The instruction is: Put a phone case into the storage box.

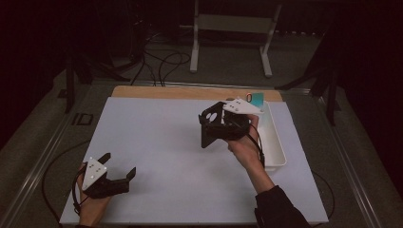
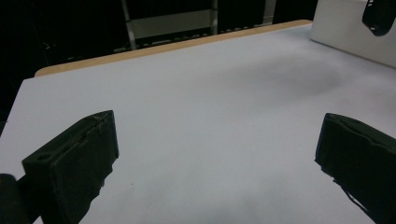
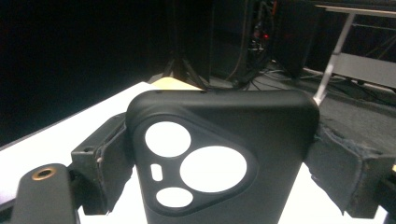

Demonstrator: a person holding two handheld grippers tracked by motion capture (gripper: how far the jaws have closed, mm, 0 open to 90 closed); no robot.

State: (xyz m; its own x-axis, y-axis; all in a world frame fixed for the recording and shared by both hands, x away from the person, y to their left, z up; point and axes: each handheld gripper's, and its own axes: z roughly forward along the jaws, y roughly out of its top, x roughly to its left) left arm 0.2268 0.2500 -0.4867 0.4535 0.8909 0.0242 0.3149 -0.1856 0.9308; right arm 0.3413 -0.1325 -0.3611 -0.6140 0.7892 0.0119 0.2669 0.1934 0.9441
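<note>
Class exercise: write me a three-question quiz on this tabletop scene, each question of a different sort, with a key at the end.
1. True or false: the right gripper holds a black phone case.
2. The left gripper's jaws are: A) wide apart with nothing between, B) shut on a pen, C) shut on the case.
3. Fill in: the white tray sits by the table's ___ edge, seen from the person.

Key: 1 true; 2 A; 3 right.
</note>
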